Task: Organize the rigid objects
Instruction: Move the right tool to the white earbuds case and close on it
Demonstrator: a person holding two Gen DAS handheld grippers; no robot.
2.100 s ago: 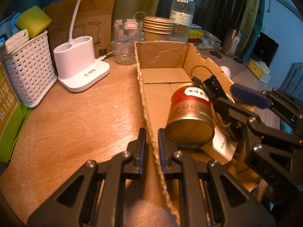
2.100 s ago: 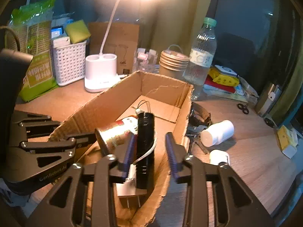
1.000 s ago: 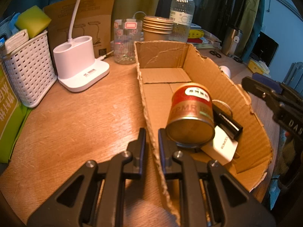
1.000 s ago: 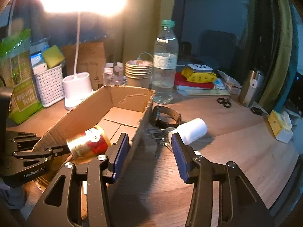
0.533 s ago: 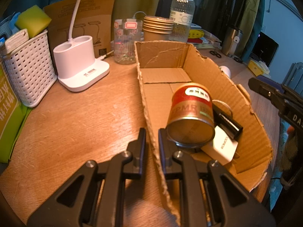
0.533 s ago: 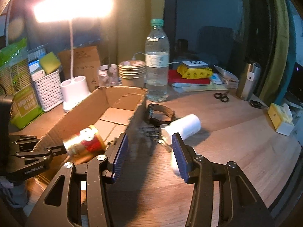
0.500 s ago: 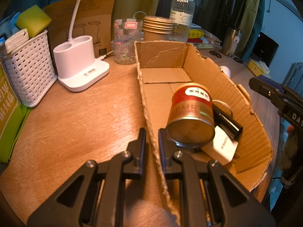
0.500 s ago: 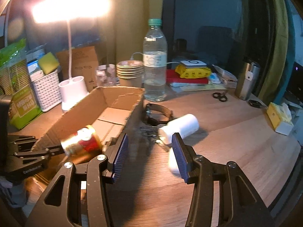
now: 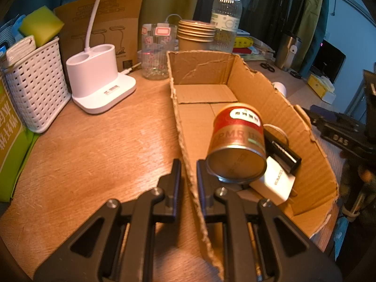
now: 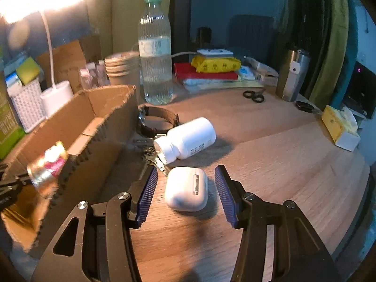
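Pinching the near side wall of the cardboard box (image 9: 270,98), the left gripper (image 9: 188,176) has its jaws drawn narrow with the corrugated edge between them. Inside the box, toward its near end, a red and gold tin can (image 9: 237,143) lies on its side; it covers part of a black cylindrical gadget with a cord loop (image 9: 283,150) and a white card or packet (image 9: 273,183) whose small print is too fine to read. In the right wrist view the can is only a blurred smear behind the box wall. The right gripper (image 10: 185,192) hovers over the tabletop (image 10: 270,164) outside the box with its jaws opening; a white earbud case (image 10: 186,189) lies between the blue ribbed pads (image 10: 146,193), clear of both. Just beyond the case a white pill bottle (image 10: 185,139) lies on its side, with a bunch of keys (image 10: 150,155) partly hidden under its neck and a dark strap or watch (image 10: 157,119) beside the box's far corner. Toward the far edge of the tabletop stand a water bottle (image 10: 155,49), a stack of paper cups (image 10: 121,69), a steel tumbler (image 10: 292,75), small scissors (image 10: 253,96) and a yellow tissue pack (image 10: 338,127). At the left, the lamp base (image 9: 98,80) and white woven basket (image 9: 35,82) stand well apart from the box; the lamp's glare washes out the upper left corner of the right wrist view.
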